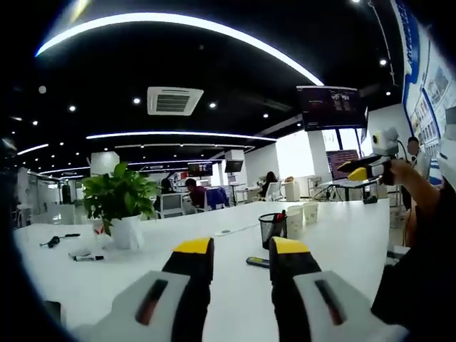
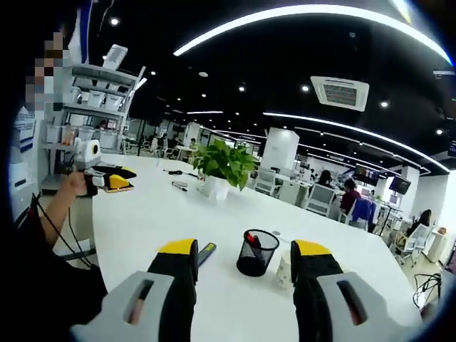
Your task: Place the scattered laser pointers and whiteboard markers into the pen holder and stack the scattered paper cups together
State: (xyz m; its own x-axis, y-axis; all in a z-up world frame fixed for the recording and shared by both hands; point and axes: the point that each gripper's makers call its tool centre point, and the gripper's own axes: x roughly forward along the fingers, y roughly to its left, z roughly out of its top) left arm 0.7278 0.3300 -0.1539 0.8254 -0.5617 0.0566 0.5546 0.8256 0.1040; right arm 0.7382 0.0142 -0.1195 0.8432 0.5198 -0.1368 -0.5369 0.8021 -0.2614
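A black mesh pen holder [image 1: 272, 229] stands on the white table [image 1: 214, 285] with a red-capped marker in it. Beside it stand two paper cups [image 1: 294, 220] [image 1: 311, 211]. A dark pen-shaped piece [image 1: 258, 261] lies in front of the holder, and a marker [image 1: 87, 258] lies by the plant. My left gripper [image 1: 242, 258] is open and holds nothing, short of the holder. In the right gripper view the holder [image 2: 256, 254] sits between the jaws of my open right gripper [image 2: 244, 269]. There a cup [image 2: 284, 269] and the dark piece [image 2: 206, 253] flank the holder.
A potted plant [image 1: 121, 206] [image 2: 221, 168] stands further along the table, with a black cabled item [image 1: 57, 241] near it. A hand holds the right gripper [image 1: 365, 171] in the air at the right. The left gripper [image 2: 112, 179] hovers at the table's edge. Shelves [image 2: 85, 100] stand behind it.
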